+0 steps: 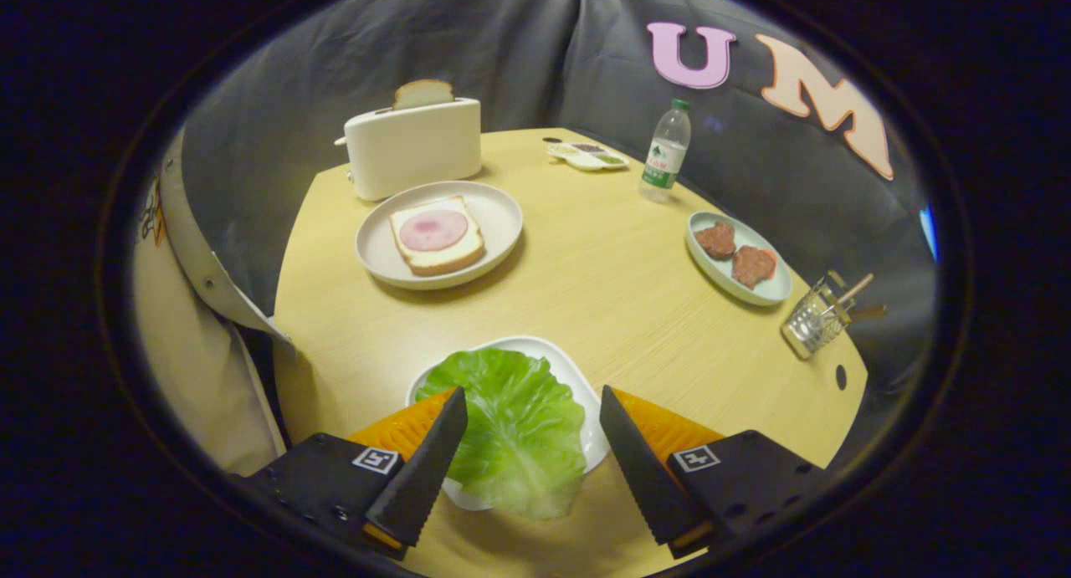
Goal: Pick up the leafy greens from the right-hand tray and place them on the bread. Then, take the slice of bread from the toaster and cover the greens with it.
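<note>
Your gripper (533, 423) ends in two wedge-shaped fingers with serrated, saw-toothed inner edges, and they stand spread wide apart. Each finger is mounted on a dark, blocky carrier that bears a small square white tag with a black pattern on top. You can also see small round holes or screw heads dotted along the carriers' outer faces.

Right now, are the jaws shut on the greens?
No: the gripper is open, its jaws standing wide apart on either side of the greens, which lie on the white tray.
</note>
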{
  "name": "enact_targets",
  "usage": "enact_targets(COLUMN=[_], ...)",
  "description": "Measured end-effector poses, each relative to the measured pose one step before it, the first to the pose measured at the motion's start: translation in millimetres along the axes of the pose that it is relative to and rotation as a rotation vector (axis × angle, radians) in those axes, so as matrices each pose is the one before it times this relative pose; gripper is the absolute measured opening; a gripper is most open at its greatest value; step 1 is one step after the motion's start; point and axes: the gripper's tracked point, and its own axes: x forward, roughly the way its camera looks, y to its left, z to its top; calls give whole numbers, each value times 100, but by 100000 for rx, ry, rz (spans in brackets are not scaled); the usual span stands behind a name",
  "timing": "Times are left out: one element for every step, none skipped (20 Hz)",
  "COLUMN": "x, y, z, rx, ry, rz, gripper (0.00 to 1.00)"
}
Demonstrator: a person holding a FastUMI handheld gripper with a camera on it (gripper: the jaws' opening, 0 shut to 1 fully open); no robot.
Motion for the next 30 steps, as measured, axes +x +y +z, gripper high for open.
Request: enact_targets(x=[291, 270, 281, 285, 290, 197, 168, 133, 131, 42, 185, -134, 6, 76, 53, 32, 32, -11, -32, 145, -121, 108, 271, -549, 38, 149, -54, -287, -203, -382], y=[281, 252, 238, 179, 51, 95, 0, 169, 110, 196, -23, 153, -25, 1, -35, 125, -8, 40, 103, -127, -98, 135, -42, -21, 76, 148, 34, 103, -59, 21], z=[-534, -639, -469, -506, -378, -379, -197, -392, -91, -344, 39, 79, 99, -34, 176, -57, 40, -11, 127, 150, 156, -157, -152, 287, 98, -140, 19, 87, 251, 254], rx=[494, 449, 315, 345, 390, 482, 451, 525, 532, 757, 875, 419, 403, 80, 517, 771, 423, 138, 117, -801, -890, -28, 86, -497, 369, 64, -310, 65, 72, 191], ry=[1537, 1886, 1502, 1505, 1424, 1179, 832, 879, 610, 1223, -381, 316, -64, 138, -324, 324, 287, 593, 254, -906, 229, 126, -96, -59, 428, 501, 319, 13, -157, -599], rz=[1050, 1008, 987, 742, 267, 109, -84, 11, 65, 694, 245, -110, -40, -200, -254, -179, -264, -280, 380, -1307, -706, -314, -825, -385, 49, -90, -677, -54, -939, -390], gripper=[100, 100, 100, 100, 100, 100, 100, 100, 100, 99, 95, 92, 88, 85, 81, 78, 74, 71, 67, 55, 42, 30, 17, 6, 6, 5, 6, 6, 6, 6])
